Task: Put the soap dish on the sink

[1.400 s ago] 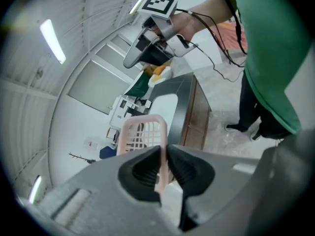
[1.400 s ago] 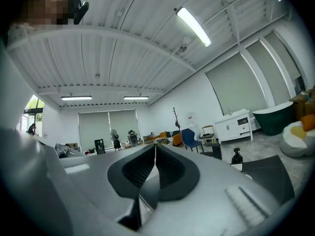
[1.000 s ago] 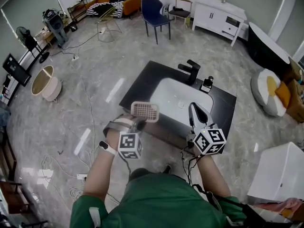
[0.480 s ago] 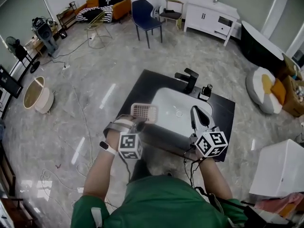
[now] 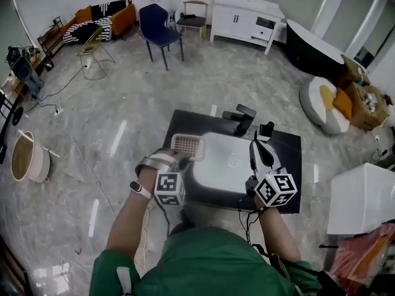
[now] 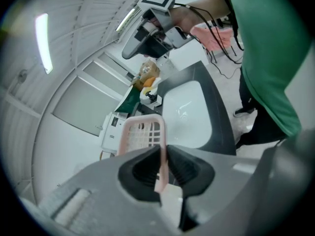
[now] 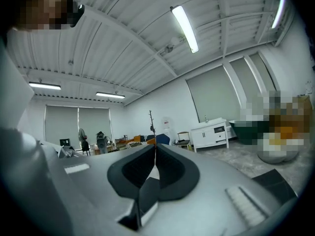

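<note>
Head view: pinching pink soap dish rim in left gripper, right gripper closed empty. Risks slipping from thin hold into sink.

Pale pink gridded soap dish, white sink in black counter, blue chair, green shirt

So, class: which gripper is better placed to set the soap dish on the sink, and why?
Left: the left gripper is shut on the soap dish, held over the sink's left side. The right gripper is shut on nothing.
</note>
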The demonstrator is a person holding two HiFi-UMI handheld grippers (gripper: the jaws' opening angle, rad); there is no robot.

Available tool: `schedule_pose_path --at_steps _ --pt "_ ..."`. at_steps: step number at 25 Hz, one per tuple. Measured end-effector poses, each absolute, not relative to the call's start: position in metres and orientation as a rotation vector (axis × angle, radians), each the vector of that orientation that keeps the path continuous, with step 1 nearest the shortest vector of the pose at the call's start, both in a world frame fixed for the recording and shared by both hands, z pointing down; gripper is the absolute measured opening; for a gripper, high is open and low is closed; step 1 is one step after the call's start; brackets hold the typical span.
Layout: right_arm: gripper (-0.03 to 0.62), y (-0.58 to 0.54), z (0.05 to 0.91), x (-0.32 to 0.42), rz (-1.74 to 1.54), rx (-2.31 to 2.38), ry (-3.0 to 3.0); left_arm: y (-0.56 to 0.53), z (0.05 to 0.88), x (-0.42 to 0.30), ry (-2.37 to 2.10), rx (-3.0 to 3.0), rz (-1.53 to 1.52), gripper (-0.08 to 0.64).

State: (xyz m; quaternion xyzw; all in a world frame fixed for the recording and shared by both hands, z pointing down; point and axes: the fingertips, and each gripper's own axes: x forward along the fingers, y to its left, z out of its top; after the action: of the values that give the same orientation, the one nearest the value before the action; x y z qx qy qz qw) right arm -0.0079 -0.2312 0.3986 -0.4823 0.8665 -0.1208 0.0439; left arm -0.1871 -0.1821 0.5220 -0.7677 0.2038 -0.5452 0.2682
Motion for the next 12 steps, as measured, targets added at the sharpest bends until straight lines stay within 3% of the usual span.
schedule_pose_path --at_steps 12 --pt "0.006 -0.277 0.429 -0.043 -0.418 -1.67 2.62 -0.268 0.565 -0.232 0.431 -2.123 -1.406 0.043"
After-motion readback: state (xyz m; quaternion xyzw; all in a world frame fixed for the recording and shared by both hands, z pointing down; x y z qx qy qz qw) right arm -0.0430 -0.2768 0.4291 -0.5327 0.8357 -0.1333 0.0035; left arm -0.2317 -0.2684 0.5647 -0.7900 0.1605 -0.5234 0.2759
